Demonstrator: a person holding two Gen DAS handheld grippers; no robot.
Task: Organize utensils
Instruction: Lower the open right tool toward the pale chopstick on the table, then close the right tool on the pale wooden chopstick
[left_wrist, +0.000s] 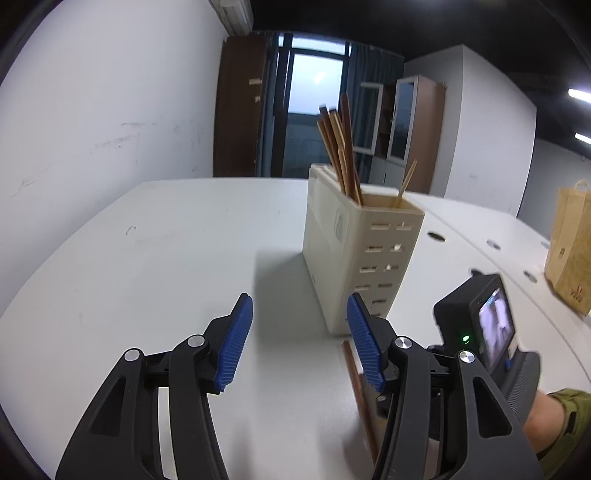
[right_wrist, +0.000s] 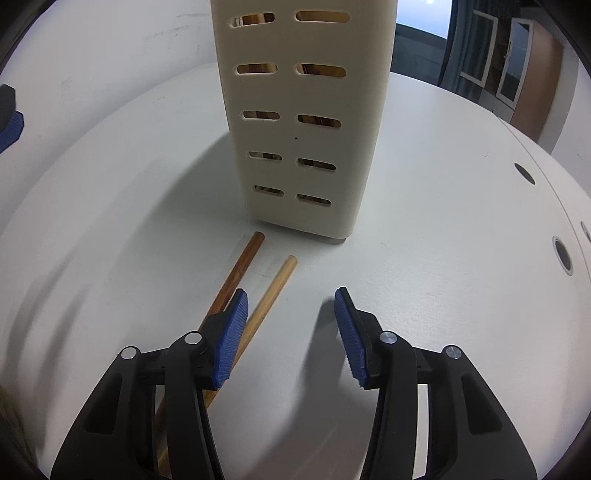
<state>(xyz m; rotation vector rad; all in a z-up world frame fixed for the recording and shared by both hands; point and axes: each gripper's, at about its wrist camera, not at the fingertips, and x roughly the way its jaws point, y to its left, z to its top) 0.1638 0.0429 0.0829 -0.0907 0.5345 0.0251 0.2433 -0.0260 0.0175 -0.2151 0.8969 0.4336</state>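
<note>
Two chopsticks (right_wrist: 236, 314) run under right tool (right_wrist: 291, 332) | both tools agape, empty

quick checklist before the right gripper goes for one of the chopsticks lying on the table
1. Right gripper jaws open, nothing between them: ok.
2. Light bamboo chopstick lying flat on the white table, free end visible: ok.
3. Right gripper centred over it: not ok; the stick passes under the left-hand blue pad.
4. Dark brown wooden chopstick apart from the light one: ok near the tips; lower ends hidden behind the gripper, cannot tell.
5. Cream slotted plastic utensil holder upright, already holding chopsticks: ok.
6. Left gripper open, empty: ok.
</note>
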